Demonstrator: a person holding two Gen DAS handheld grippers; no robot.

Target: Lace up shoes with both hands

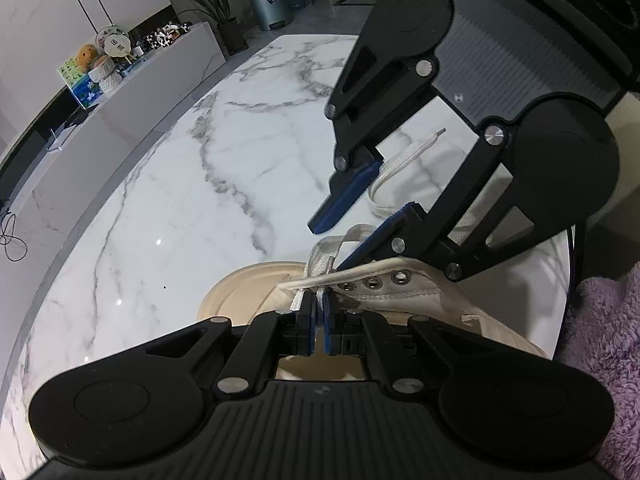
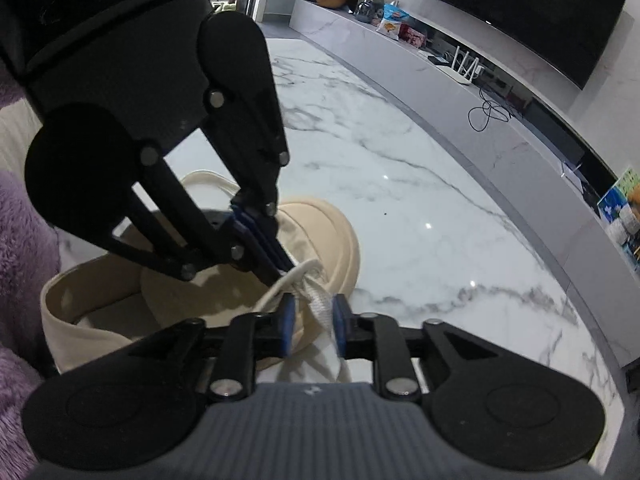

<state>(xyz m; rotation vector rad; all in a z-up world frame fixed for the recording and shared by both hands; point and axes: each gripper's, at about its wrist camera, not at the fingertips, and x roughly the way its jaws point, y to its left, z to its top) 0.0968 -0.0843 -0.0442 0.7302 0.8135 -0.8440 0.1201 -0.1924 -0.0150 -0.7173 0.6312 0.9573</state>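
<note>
Two claws over one cream canvas high-top shoe (image 1: 404,296), which sits on the white marble surface (image 1: 200,184) near its edge, toe pointing away from the person.

Left claw (image 1: 319,312): blue pads pinched tight on the flat white shoelace (image 1: 320,264) right at the front end of the eyelet row, just behind the rubber toe cap (image 1: 240,284). Lace runs up out of the pads and over the edge of the eyelet flap. Three metal eyelets (image 1: 374,282) show just right of the pads, unlaced.

Right claw (image 2: 313,320): jaws parted, not pressing anything. A strand of the same lace (image 2: 320,304) passes through the gap between the pads, closer to the right pad; contact there is hard to call. From the left wrist view, this claw (image 1: 352,216) sits above and beyond the eyelets, the lower finger lying along the flap edge and the upper one clear of the shoe.

Loose lace tail (image 1: 404,156) trails off across the surface behind the right claw, aglet tip at the far end.

Shoe opening faces the person; purple fleece sleeve (image 2: 24,216) beside it.
</note>
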